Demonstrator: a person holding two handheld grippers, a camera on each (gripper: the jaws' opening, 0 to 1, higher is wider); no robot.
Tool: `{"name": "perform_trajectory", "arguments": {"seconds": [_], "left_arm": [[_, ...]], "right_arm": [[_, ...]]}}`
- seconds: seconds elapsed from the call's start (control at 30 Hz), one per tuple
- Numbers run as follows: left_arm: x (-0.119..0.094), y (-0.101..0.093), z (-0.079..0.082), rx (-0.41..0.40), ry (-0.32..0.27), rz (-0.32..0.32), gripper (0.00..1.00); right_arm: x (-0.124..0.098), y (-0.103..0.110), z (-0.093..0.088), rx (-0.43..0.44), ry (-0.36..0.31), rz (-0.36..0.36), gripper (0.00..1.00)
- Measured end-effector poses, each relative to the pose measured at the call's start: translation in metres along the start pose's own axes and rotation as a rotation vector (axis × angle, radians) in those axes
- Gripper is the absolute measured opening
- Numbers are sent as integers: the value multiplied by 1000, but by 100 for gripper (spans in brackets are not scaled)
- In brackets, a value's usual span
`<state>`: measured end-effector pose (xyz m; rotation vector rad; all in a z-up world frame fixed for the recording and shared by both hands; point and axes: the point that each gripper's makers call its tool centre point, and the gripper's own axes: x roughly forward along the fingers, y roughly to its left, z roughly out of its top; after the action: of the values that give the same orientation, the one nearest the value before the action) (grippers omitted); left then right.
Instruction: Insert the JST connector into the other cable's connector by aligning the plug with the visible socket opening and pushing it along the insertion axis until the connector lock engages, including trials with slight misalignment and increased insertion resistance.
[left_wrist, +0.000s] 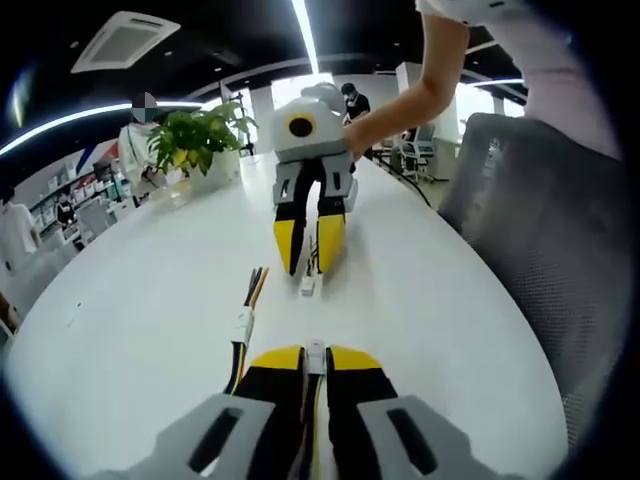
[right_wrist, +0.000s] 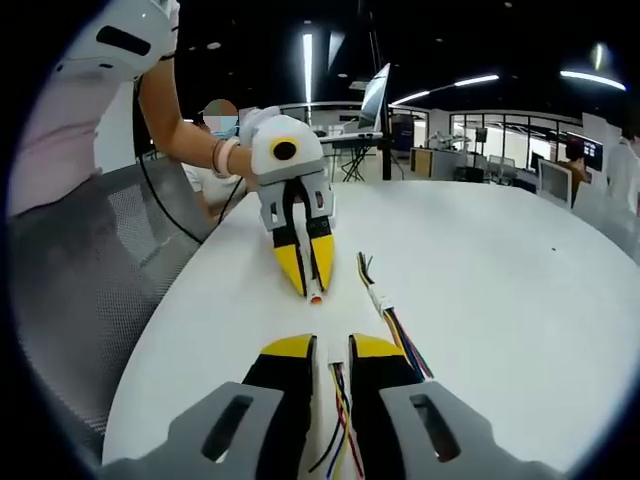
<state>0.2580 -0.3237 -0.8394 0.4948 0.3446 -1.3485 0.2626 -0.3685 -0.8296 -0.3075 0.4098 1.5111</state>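
My left gripper (left_wrist: 316, 352) is shut on a small white JST connector (left_wrist: 316, 356) that pokes out between its yellow tips. In the right gripper view the left gripper (right_wrist: 312, 285) points toward me with that connector's end (right_wrist: 316, 297) showing. My right gripper (right_wrist: 332, 345) grips a cable by its coloured wires (right_wrist: 336, 395), which run back between the jaws. Facing it in the left gripper view, the right gripper (left_wrist: 309, 262) has its white connector (left_wrist: 307, 285) just beyond its tips, low over the table. The two connectors point at each other, apart.
A loose cable with a white connector (left_wrist: 243, 322) (right_wrist: 376, 296) lies on the white table (left_wrist: 150, 300) beside the grippers. A grey mesh chair (left_wrist: 540, 230) (right_wrist: 70, 280) stands at the table edge. A potted plant (left_wrist: 195, 135) sits at the far end.
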Motion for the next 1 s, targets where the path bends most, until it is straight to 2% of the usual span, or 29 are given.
{"name": "perform_trajectory", "arguments": {"seconds": [0.5, 0.87, 1.0], "left_arm": [[2, -3, 0, 28, -15, -5, 1], [0, 1, -4, -95, -83, -10, 0], [1, 3, -4, -127, -103, -5, 0]], "right_arm": [[1, 0, -4, 11, 10, 0, 9], [7, -1, -17, -35, 59, 7, 9], [5, -2, -17, -48, 51, 5, 8]]}}
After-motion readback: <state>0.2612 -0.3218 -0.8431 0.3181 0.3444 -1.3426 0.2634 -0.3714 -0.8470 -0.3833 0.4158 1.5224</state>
